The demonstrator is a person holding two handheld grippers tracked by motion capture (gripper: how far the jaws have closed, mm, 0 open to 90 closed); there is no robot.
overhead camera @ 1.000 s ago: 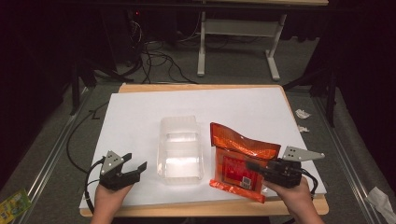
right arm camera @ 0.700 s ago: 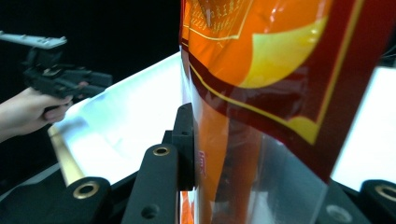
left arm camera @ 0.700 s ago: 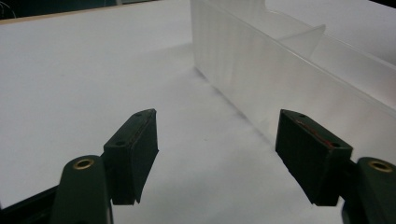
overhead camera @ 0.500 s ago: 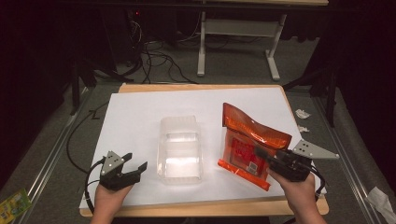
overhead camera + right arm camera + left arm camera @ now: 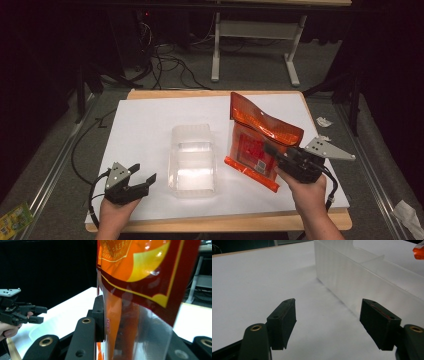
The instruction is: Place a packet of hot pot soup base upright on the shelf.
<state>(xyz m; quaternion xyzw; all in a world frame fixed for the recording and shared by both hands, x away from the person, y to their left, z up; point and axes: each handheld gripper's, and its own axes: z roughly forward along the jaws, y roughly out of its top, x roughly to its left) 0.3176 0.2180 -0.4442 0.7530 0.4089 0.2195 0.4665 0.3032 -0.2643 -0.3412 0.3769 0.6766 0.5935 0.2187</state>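
At the left, near the front edge of the white sheet (image 5: 150,125) that covers the table, the left gripper (image 5: 137,182) is held in a hand (image 5: 114,214) with its jaws spread wide and nothing between them – in the left gripper view the two black pads (image 5: 283,322) are seen well apart over bare white surface. Just to the right of it, a clear plastic container (image 5: 193,159) is set on the sheet, its long side running away from the person; in the left gripper view its translucent wall (image 5: 352,280) is seen beside the right-hand pad, apart from it. Further right, an orange snack bag (image 5: 260,137) is gripped near its lower edge by the right gripper (image 5: 272,152) – the jaws are closed narrow on the foil, as is shown in the right gripper view, where the bag (image 5: 140,270) is pinched between them. The bag is held up at a tilt, its top pointing away from the person, its lower left corner close to the sheet beside the container. The right hand (image 5: 307,192) is seen at the front right of the table
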